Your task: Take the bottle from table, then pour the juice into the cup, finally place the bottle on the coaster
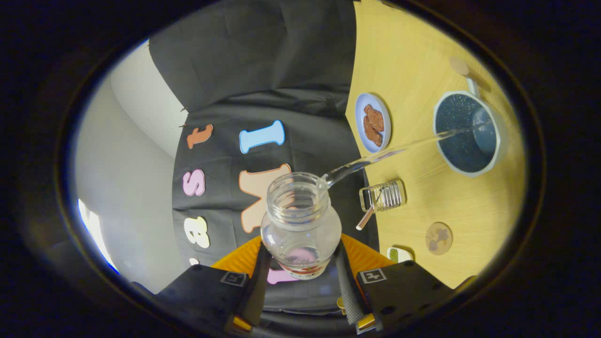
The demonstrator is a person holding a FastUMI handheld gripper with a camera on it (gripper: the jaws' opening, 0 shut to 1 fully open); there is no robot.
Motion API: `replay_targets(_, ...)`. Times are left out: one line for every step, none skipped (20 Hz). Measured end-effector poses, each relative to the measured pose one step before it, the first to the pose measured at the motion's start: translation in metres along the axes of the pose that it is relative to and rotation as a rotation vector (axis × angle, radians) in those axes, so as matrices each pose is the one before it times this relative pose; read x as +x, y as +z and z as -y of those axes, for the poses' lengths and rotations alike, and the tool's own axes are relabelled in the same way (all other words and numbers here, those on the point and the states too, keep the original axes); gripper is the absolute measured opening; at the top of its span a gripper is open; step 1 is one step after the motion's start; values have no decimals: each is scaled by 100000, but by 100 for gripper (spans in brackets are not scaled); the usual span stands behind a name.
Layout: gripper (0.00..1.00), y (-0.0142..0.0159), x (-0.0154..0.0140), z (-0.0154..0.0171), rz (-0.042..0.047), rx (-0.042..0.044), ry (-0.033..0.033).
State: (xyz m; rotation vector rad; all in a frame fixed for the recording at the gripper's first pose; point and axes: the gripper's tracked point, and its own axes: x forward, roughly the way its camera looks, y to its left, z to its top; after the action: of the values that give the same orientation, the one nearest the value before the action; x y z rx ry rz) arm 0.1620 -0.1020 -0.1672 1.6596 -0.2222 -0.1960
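Note:
My gripper point(300, 270) is shut on a clear glass bottle point(300, 225), one finger pressing on each side of its lower body. The view is rolled sideways, so the wooden table point(422, 56) stands like a wall beyond the bottle. The bottle is tipped with its open mouth point(297, 190) toward the table. A thin clear stream point(389, 152) runs from the mouth into a dark blue cup point(467, 134) with a pale rim and a handle. A round brown coaster point(439, 238) with a small figure on it lies on the table, nearer to my fingers than the cup.
A light blue plate point(373, 122) with brown pieces sits on the table beside the cup. A small ribbed glass jar point(382, 196) with a striped straw stands between the plate and the coaster. A small white and green item point(399, 255) lies close to the fingers.

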Motion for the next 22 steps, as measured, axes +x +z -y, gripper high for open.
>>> replay_targets(72,59,88,59,123,333,54)
replay_targets(72,-50,-29,-129,109,287,56)
replay_targets(72,-11,144,52,90,326,131)
replay_targets(72,30,-106,-105,146,421,47)
replay_targets(72,-48,118,-14,164,410,208)
replay_targets(72,-19,59,-228,369,423,438)
replay_targets(72,125,-32,-72,319,433,259)
replay_targets(72,-55,38,-106,259,415,135)
replay_targets(72,48,3,21,230,330,94)
replay_targets(72,-129,80,-39,151,307,9)
replay_targets(72,102,-5,-1,168,267,35)
replay_targets(72,-19,-17,-73,171,298,-6)
replay_targets(72,-82,195,25,199,383,66)
replay_targets(72,169,-55,-68,152,395,117)
replay_targets(72,92,-18,-4,258,293,33)
replay_targets(72,-94,169,-42,195,402,-57)
replay_targets(72,-37,124,-33,204,568,54)
replay_targets(72,112,47,38,278,511,15)
replay_targets(72,53,94,0,157,390,-1)
replay_targets(71,-90,85,63,141,392,-102)
replay_targets(71,14,176,55,159,374,-135)
replay_targets(71,44,22,-99,11,330,-100)
